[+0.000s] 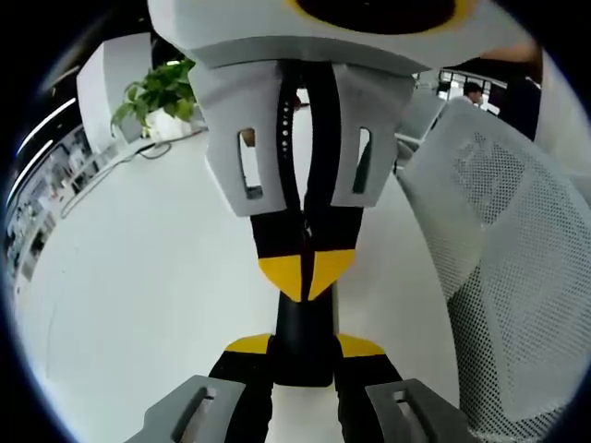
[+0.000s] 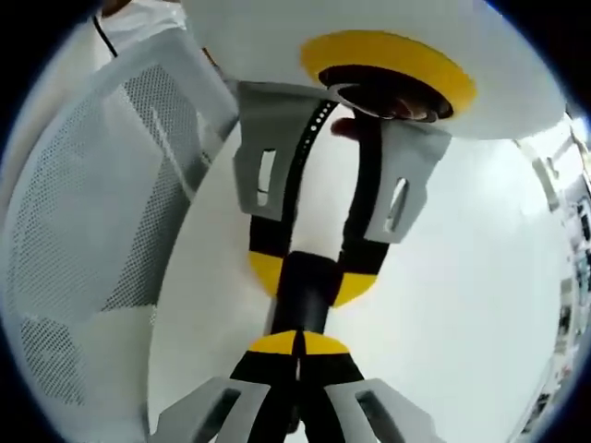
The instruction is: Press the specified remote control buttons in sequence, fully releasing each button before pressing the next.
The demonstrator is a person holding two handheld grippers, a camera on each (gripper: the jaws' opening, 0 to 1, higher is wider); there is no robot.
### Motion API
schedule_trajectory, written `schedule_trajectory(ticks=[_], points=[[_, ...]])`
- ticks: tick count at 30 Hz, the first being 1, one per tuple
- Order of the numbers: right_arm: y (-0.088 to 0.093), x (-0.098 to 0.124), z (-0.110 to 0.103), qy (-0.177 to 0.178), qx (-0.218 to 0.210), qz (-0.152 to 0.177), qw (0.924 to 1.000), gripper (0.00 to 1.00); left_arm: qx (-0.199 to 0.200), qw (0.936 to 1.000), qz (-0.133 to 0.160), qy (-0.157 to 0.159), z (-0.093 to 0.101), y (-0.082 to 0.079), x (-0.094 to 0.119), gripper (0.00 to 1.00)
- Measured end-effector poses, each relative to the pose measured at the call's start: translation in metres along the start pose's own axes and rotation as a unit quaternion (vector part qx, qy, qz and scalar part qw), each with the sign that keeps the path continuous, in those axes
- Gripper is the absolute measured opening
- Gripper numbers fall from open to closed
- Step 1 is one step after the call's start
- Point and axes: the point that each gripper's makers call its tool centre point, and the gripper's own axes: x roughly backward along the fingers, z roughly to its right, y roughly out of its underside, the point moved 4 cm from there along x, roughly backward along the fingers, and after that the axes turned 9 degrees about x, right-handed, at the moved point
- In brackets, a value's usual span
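In the left gripper view, the left hand-held gripper (image 1: 305, 349) rises from the bottom edge. Its yellow-tipped jaws are spread just far enough to pinch a black remote control (image 1: 305, 323) between them. The remote stands between the tips, above the white desk (image 1: 138, 277). The right hand-held gripper (image 1: 306, 274) comes in from the top of this view. Its two yellow tips are pressed together into one point, and that point touches the far end of the remote. Whether it lands on a button cannot be told.

The right gripper view shows the same meeting from the other side. The right hand-held gripper (image 2: 297, 343) comes up from the bottom with its jaws closed tip against tip and nothing between them. These tips rest against the remote control (image 2: 305, 281). The left hand-held gripper (image 2: 311, 275) reaches down from above, with one yellow tip on each side of the remote's dark body.

A white mesh chair (image 1: 517, 268) stands beside the desk, and a potted plant (image 1: 159, 92) sits at the desk's far edge.
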Motion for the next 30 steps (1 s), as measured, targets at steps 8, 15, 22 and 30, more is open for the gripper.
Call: schedule_trajectory(ticks=[8,15,22,30], points=[[0.000,0.001,0.000,0.003,-0.007,0.009,0.9999,0.00,0.000,1.0000,0.000,0.000,0.000,0.000,0.000,0.25],[-0.002,0.004,0.001,0.006,-0.011,0.017,0.9998,0.00,0.000,1.0000,0.000,0.000,0.000,0.000,0.000,0.25],[0.001,0.010,0.001,0.011,-0.024,0.025,0.9993,0.05,-0.001,1.0000,-0.003,0.000,0.000,0.000,0.000,0.25],[0.010,0.014,-0.002,0.012,-0.039,0.024,0.9989,0.11,0.000,1.0000,-0.005,-0.001,0.000,0.000,0.000,0.25]])
